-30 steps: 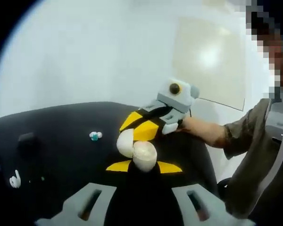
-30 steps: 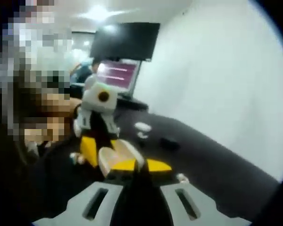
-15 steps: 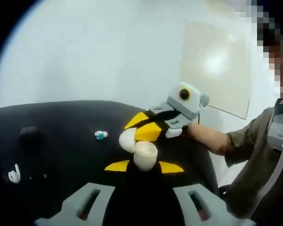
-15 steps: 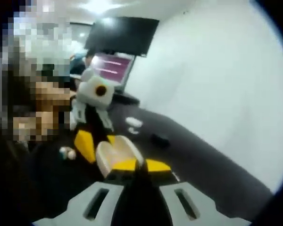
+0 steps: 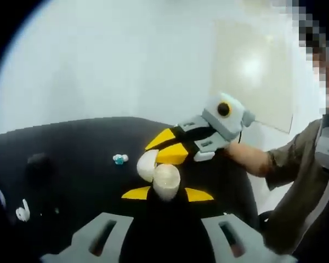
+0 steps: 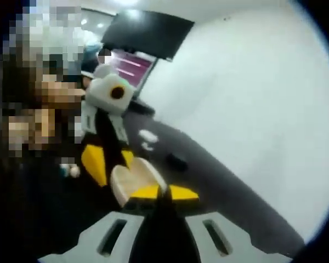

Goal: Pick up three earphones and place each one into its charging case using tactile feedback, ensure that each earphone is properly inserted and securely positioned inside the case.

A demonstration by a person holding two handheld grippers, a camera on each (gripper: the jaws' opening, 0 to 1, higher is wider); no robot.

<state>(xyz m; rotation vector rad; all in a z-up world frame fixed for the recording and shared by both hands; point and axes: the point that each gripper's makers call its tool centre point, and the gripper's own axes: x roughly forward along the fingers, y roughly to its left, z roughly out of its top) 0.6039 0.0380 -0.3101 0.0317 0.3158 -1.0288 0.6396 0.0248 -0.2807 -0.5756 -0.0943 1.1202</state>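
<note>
My left gripper [image 5: 168, 194] is shut on an open white charging case [image 5: 165, 181], held up above the black table [image 5: 71, 142]; the case lid [image 5: 147, 164] is tipped back to the left. My right gripper [image 5: 153, 154] comes in from the right, its yellow fingertips pressed together at the case's open mouth. In the right gripper view my own jaws [image 6: 164, 193] are shut right behind the case [image 6: 132, 176]; whether they hold anything is hidden. The left gripper's yellow finger [image 6: 94, 163] stands beyond the case.
On the table lie a teal-and-white earphone [image 5: 119, 159], a white earphone [image 5: 23, 211] at the left and a dark case [image 5: 38, 164]. A white case [image 6: 148, 136] and a dark case [image 6: 178, 161] lie farther off. A person's sleeve [image 5: 296, 164] is at the right.
Both views have drifted a little with my hands. The right gripper's body has swung slightly rightward, while its tips stay at the case. The left gripper keeps its hold.
</note>
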